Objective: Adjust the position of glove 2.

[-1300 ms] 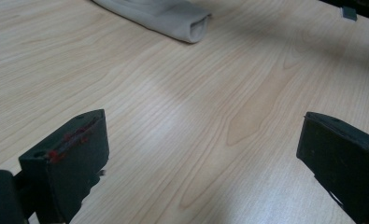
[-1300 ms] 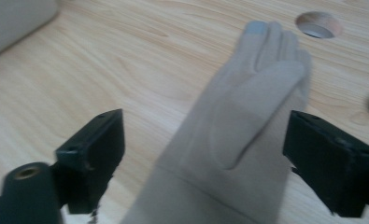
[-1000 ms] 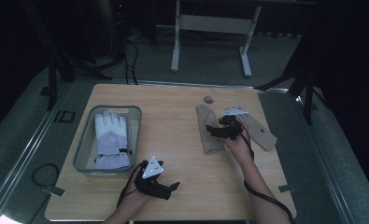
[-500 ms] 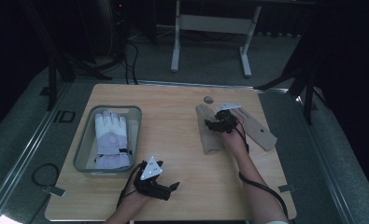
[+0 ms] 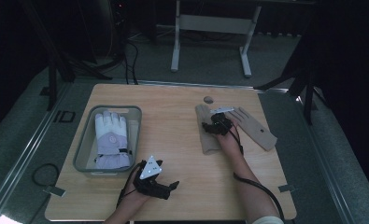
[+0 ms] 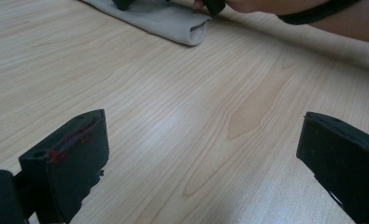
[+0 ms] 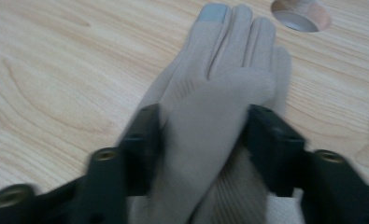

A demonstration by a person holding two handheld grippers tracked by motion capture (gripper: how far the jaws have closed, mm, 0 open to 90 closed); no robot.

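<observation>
Right tool set over the nearer beige glove, which lies flat on the table right of centre, its long axis running away from the person — cuff toward the near edge, fingertips toward the far edge. In the right gripper view the glove passes straight between the two black jaws along the tool's own line of sight, fingers pointing ahead; one jaw stands at each long side of the palm, touching or nearly touching the fabric. The jaws have just been closing with the glove between them, and the fabric bunches slightly there — judged a grip forming across the glove's width, not yet clearly firm. A second beige glove lies just to the right, angled outward. The right hand is plainly the nearer one. Left tool rests at the near edge of the table, well apart from both gloves, jaws spread wide on nothing. A white and lilac glove lies in the grey tray at left.
</observation>
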